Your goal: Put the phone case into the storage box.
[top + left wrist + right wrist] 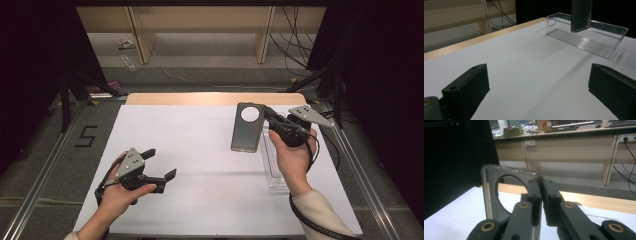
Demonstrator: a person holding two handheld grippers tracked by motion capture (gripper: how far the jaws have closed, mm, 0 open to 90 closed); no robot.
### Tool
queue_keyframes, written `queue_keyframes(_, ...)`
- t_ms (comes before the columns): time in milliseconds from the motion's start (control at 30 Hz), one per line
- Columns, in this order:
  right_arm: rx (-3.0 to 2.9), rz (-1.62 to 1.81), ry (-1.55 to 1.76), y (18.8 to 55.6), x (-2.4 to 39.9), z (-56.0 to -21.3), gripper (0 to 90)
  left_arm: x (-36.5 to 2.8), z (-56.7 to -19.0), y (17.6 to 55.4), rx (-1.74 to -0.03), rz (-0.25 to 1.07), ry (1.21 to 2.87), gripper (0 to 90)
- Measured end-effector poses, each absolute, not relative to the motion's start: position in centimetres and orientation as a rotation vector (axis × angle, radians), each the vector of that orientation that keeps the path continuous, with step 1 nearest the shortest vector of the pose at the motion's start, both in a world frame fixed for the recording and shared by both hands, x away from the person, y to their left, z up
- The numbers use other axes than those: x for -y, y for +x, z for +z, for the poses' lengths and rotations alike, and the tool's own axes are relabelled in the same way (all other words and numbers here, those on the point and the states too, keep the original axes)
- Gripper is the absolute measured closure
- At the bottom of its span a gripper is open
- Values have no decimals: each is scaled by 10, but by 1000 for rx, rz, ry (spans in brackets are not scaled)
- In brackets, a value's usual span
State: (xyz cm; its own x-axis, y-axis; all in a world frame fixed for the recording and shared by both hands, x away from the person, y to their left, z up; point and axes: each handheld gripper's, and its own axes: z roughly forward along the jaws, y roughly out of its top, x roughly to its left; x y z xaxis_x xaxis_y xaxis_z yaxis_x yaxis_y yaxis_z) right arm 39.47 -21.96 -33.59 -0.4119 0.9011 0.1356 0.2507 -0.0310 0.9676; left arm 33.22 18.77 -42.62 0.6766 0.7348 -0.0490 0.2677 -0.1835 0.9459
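1. We are seeing the right gripper (266,116) clenched on one long edge of a dark phone case (247,127), near its top corner beside the round camera cutout; in the right gripper view the jaws are pinching the thin wall with almost no gap.

2. The phone case is hanging off the white table (200,165), lifted clear, just left of a clear plastic tray (586,37). From the left gripper view it is dangling above the tray's near wall, not touching it as far as we can tell.

3. The left gripper (160,165) is resting low over the table with jaws spread wide, holding nothing, well apart from the case.

4. Risk: we are gripping only a thin edge near one corner, so the case is likely swinging or pivoting in the pads; a quick wrist move could make it slip out and drop.

5. Risk: the case wall looks soft and flexible, so it may be bending under the pinch and peeling out of the jaws.

6. Risk: if we are lowering it into the tray, the bottom corner could catch the tray rim and tip or push the light tray, since nothing is steadying it.

7. Risk: the tray is transparent, so we are judging its walls poorly and may be setting the case down outside it.
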Motion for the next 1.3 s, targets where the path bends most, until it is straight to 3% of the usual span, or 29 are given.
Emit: queue_keyframes(1300, -1612, 1507, 1249, 397, 240, -325, 854, -188, -426, 332, -808, 510, 1752, 32)
